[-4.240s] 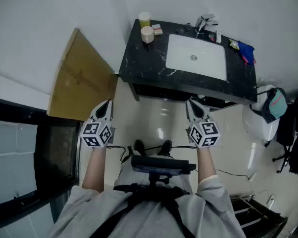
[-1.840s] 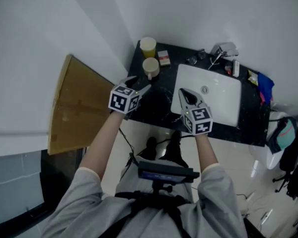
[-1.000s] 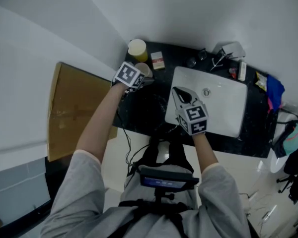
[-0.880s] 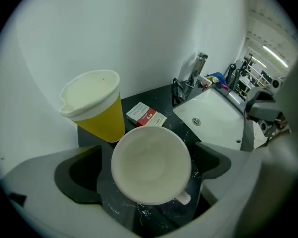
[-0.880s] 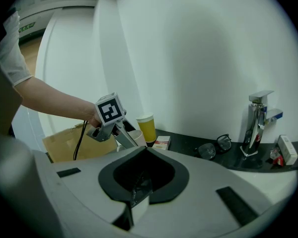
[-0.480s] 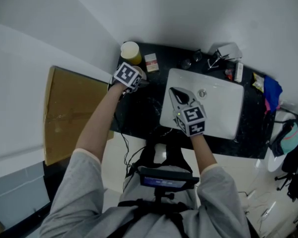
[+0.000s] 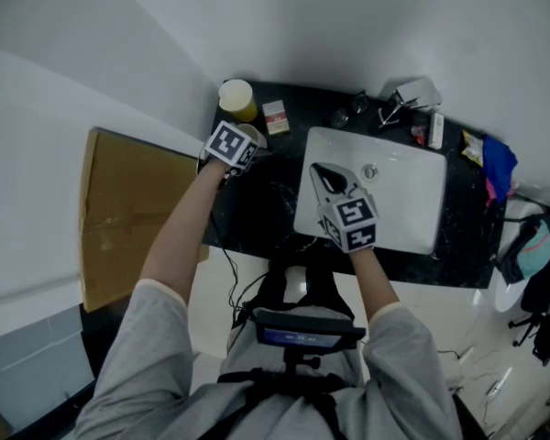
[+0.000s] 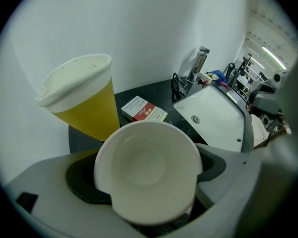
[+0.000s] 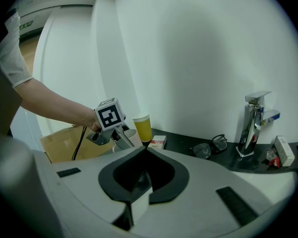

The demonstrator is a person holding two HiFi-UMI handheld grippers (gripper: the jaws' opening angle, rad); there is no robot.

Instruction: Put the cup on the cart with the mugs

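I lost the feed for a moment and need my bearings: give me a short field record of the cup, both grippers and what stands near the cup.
target: white cup, upright and empty, on the black counter left of the sink
left gripper: jaws closing round the white cup, a gap still showing at one pad
right gripper: shut, empty, over the sink
neighbours: lidded yellow cup behind it, small box nearby
cart: not in view

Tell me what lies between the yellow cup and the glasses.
A small red-and-white box lies there, on the black counter; the right gripper view shows it.
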